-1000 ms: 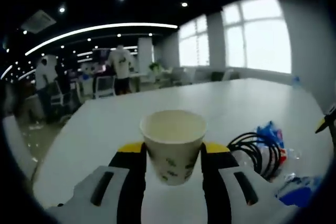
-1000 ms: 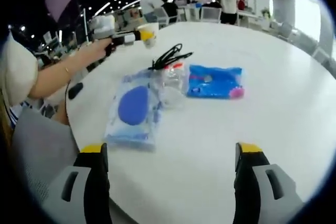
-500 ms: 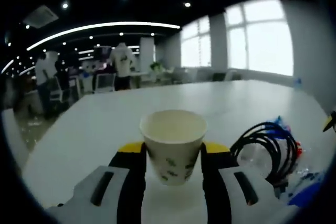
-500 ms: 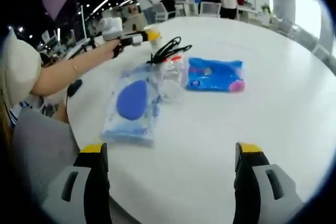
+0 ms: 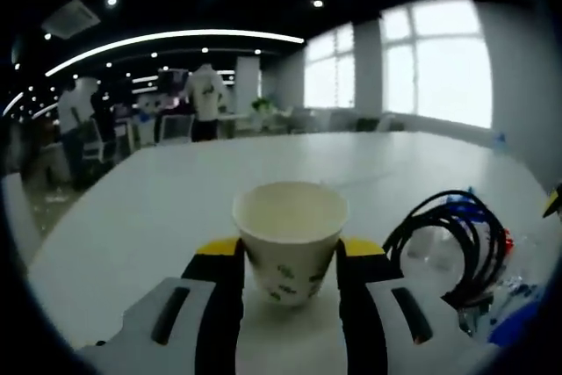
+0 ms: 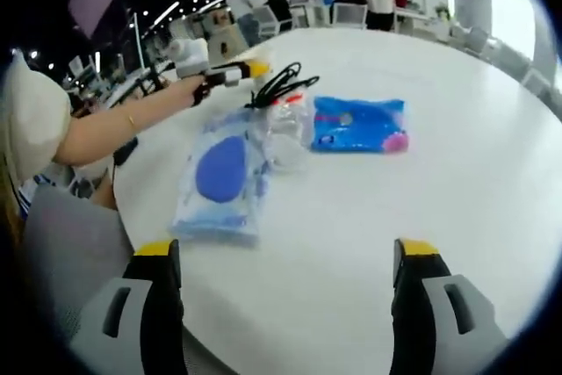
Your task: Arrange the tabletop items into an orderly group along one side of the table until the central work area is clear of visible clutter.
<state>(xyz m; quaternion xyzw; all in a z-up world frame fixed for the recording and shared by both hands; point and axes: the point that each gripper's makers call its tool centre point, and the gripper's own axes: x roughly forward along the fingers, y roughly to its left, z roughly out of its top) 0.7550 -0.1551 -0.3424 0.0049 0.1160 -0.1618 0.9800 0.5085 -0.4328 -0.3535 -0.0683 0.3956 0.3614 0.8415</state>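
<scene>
An open office with ceiling lights and bright windows is stretching behind a wide white surface [image 6: 457, 173], which is taking up most of both views.

In the middle of the right gripper view, a clear bag with a blue oval thing [image 6: 221, 177] is lying on the surface, and a blue packet [image 6: 360, 125] is resting just to its right, with crumpled clear plastic between them. Above these, toward the upper centre of the frame, a black cable [image 6: 279, 85] is curling. In the left gripper view the same cable is looping at the right edge of the frame.

The left claw [image 5: 288, 271] is pinching a paper cup [image 5: 290, 239] between its jaws at the lower centre of its view, upright, its base looking close to the surface. In the right gripper view this claw is showing at the upper left, held out on a person's bare arm, just left of the cable. The right claw [image 6: 285, 283] is standing spread and holding nothing, low in its frame, well apart from the items.

The step in hand appears to be placing the cup beside the cable to join the group. The next move probably calls for lowering the cup until it is sitting flat, then spreading the jaws without tipping it.
</scene>
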